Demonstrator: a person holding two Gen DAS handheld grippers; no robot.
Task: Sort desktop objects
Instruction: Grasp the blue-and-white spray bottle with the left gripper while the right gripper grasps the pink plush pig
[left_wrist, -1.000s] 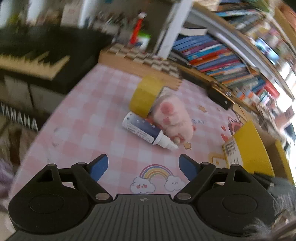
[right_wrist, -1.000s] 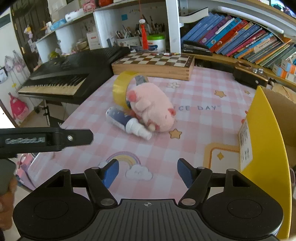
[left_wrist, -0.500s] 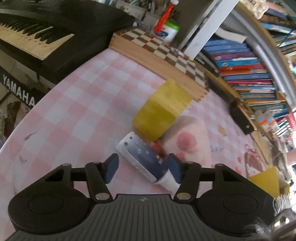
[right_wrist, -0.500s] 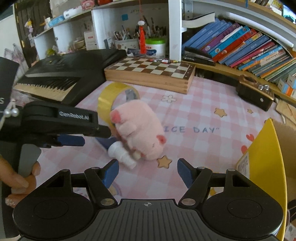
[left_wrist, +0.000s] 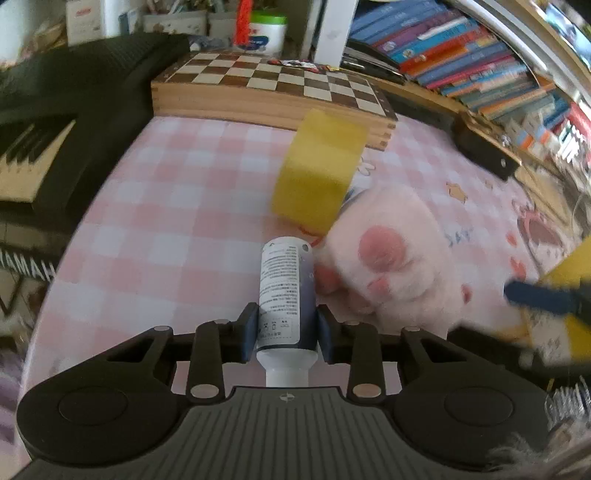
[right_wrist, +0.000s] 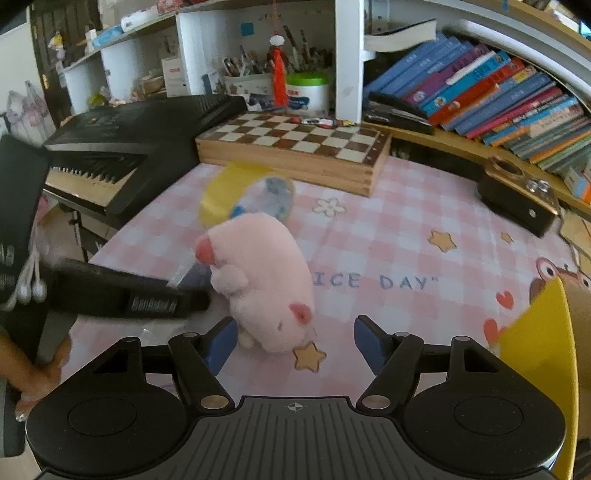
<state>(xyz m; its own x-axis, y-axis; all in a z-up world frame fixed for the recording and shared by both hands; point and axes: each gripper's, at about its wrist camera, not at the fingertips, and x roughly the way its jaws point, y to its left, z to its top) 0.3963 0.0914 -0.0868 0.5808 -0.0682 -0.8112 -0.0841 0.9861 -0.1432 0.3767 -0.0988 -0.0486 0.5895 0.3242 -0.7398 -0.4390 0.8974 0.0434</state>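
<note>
The spray bottle (left_wrist: 286, 291) is a small cylinder with a dark blue body, a white label of fine print facing up and a white neck and cap at its near end; it lies on the pink checked tablecloth (left_wrist: 177, 221) in the lower middle of the left wrist view, its length running straight away from the camera. The left gripper (left_wrist: 286, 334) is clenched on it: the two blue pads press its sides low on the body, just above the white neck, which sticks out toward the camera between the fingers. Touching the bottle's right side is the pink plush pig (left_wrist: 391, 266), and beyond both, toward the upper middle, a yellow tape roll (left_wrist: 317, 173) stands on edge in front of the wooden chessboard box (left_wrist: 273, 88). In the right wrist view the right gripper (right_wrist: 291, 345) is spread wide with nothing gripped; the plush pig (right_wrist: 262, 280) lies just ahead of its left finger, near but not between the pads, and the left gripper (right_wrist: 133, 293) reaches in from the left edge, blurred, beside the pig
</note>
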